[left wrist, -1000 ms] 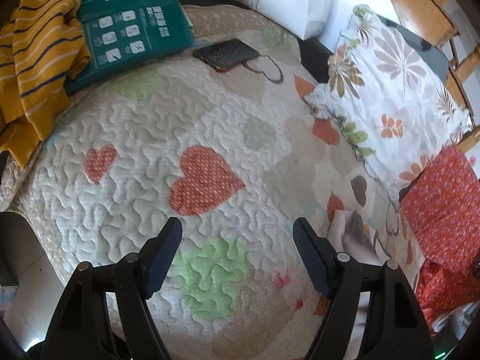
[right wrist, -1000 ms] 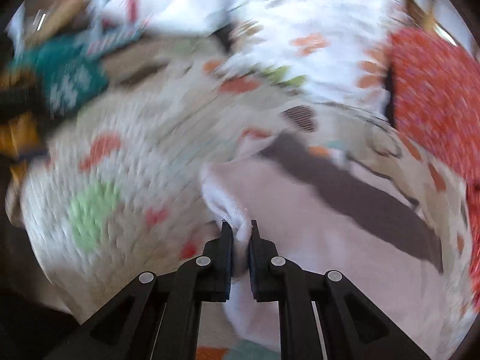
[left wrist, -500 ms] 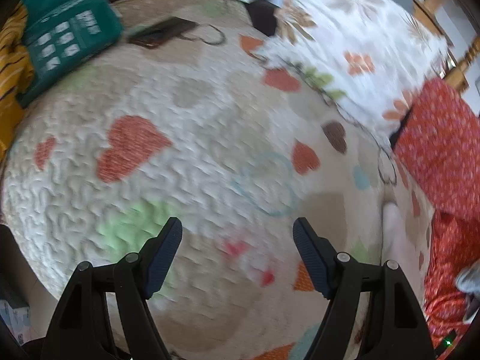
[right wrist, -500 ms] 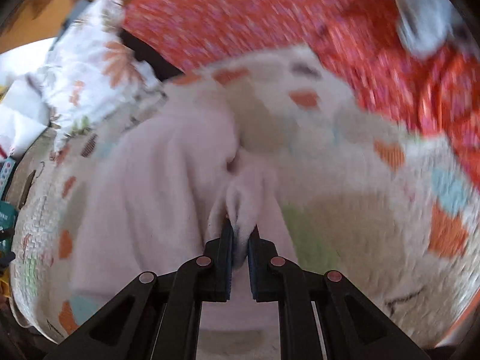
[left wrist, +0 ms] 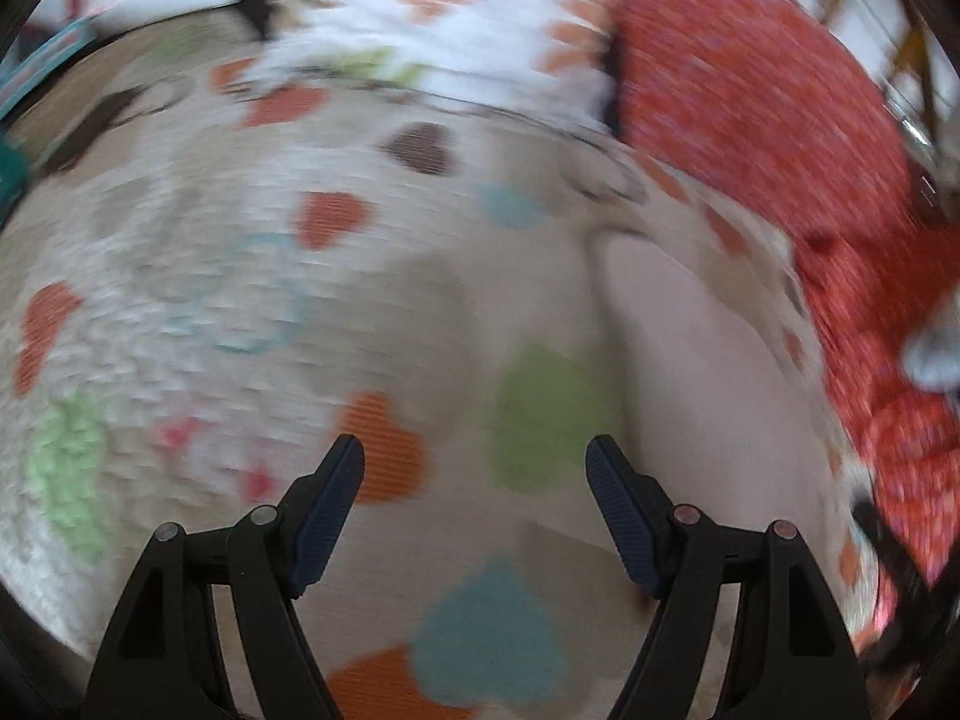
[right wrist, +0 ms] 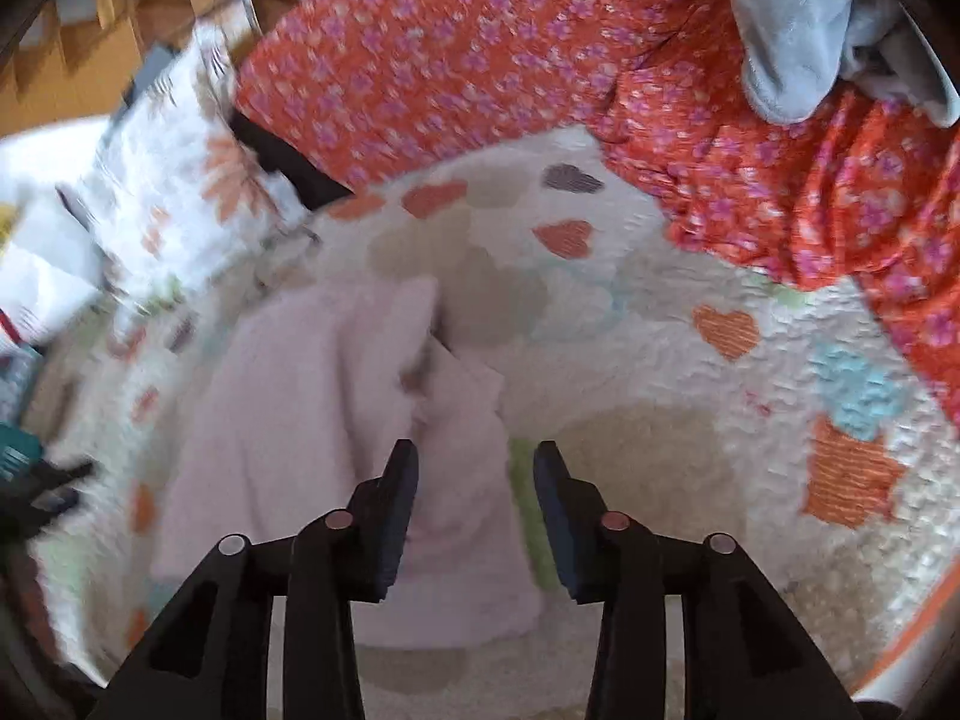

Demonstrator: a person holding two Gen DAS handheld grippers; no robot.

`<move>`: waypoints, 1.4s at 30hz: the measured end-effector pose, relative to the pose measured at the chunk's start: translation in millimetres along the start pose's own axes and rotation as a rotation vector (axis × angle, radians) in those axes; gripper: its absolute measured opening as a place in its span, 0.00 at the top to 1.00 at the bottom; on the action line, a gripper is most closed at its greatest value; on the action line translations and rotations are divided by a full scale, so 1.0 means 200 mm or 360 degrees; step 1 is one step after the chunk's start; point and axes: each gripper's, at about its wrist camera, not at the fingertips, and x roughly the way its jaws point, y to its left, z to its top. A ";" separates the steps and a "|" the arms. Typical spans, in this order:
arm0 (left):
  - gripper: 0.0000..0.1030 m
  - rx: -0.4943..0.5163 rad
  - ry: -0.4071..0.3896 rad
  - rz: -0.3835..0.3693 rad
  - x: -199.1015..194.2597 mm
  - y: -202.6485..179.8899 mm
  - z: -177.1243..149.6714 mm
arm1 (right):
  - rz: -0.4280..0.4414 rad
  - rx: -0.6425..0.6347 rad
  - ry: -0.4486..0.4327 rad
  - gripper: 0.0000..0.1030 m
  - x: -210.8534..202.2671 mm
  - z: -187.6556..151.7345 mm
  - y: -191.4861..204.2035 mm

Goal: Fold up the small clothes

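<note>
Cloth let go on the quilt

Pink cloth [right wrist: 336, 432] lay in a loose, half-folded heap on the heart-patterned quilt [right wrist: 690, 396] of the bed, its upper edge doubled over and a flap trailing toward the right gripper [right wrist: 474, 468]. That gripper's jaws had just been opening: they stood partly apart, with the near flap of the cloth lying below and between them, and the pads did not press on it. Nothing was gripped.

In the left wrist view, heavily blurred, the left gripper [left wrist: 474, 462] hung over the same quilt [left wrist: 240, 252] with its jaws wide apart and nothing between them but the quilt's coloured hearts. The pink cloth [left wrist: 708, 372] showed just to the right of its right finger, apart from it as far as the blur allowed.

Beyond the cloth, an orange flowered fabric [right wrist: 480, 60] was bunched along the far and right edges of the quilt, and a pale blue-grey garment [right wrist: 804, 30] lay on top of it at the upper right. A white pillow with orange flowers [right wrist: 180, 198] sat to the left of the orange fabric, behind the cloth.
</note>
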 end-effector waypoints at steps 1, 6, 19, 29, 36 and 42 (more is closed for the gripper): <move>0.27 0.0060 0.0012 -0.0035 0.01 -0.07 -0.02 | 0.0088 0.0017 0.0044 0.57 0.04 0.04 0.00; 0.27 0.0278 0.0061 -0.0078 0.04 -0.29 -0.13 | 0.0221 0.0067 0.0220 0.51 0.38 0.19 0.03; 0.27 0.0194 0.0107 -0.0152 0.11 -0.30 -0.13 | 0.0255 0.0210 0.0079 0.93 0.20 0.19 -0.11; 0.26 0.0420 0.0227 0.0040 0.26 -0.44 -0.29 | 0.0159 0.0328 0.0220 0.89 0.28 0.10 -0.27; 0.20 0.0389 0.0223 0.0045 0.26 -0.40 -0.29 | 0.0399 0.0191 0.0054 0.87 0.13 0.14 -0.13; 0.16 0.0359 0.0226 0.0043 0.26 -0.38 -0.29 | 0.0467 0.0150 0.0435 0.86 0.27 -0.02 -0.06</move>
